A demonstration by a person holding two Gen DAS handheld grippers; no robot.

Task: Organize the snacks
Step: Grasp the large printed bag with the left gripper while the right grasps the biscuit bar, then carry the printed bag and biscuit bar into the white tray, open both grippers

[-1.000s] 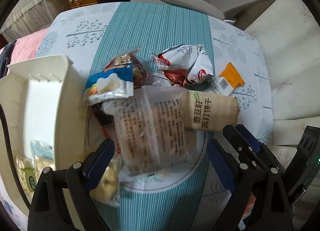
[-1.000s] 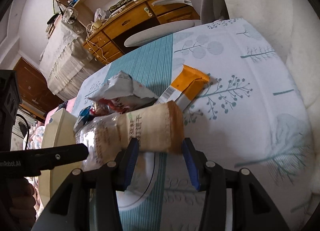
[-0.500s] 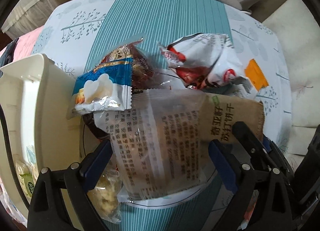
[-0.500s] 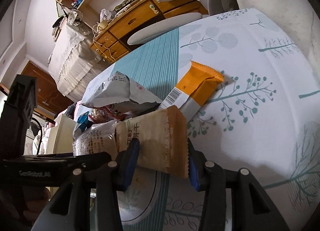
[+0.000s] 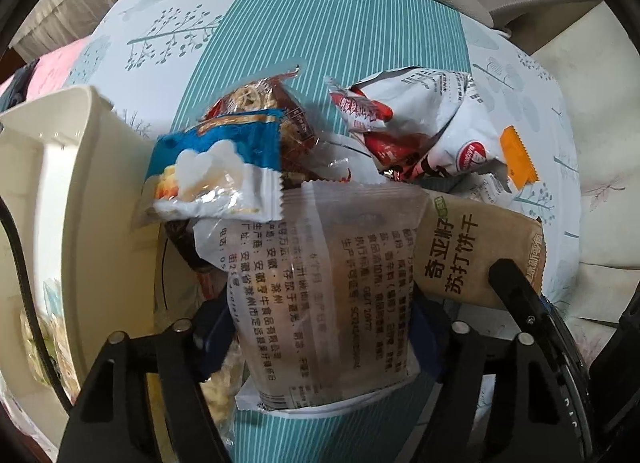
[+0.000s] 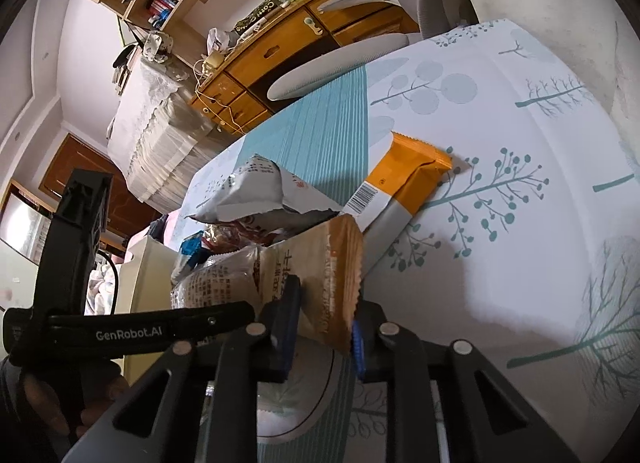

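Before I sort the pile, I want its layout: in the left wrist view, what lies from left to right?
cream organizer bin → blue-and-white snack packet → clear cracker packet → brown end of that packet → orange wrapper

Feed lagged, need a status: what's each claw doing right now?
Left claw: closing around the clear cracker pack.
Right claw: closing, pinching the brown biscuit pack by its end.
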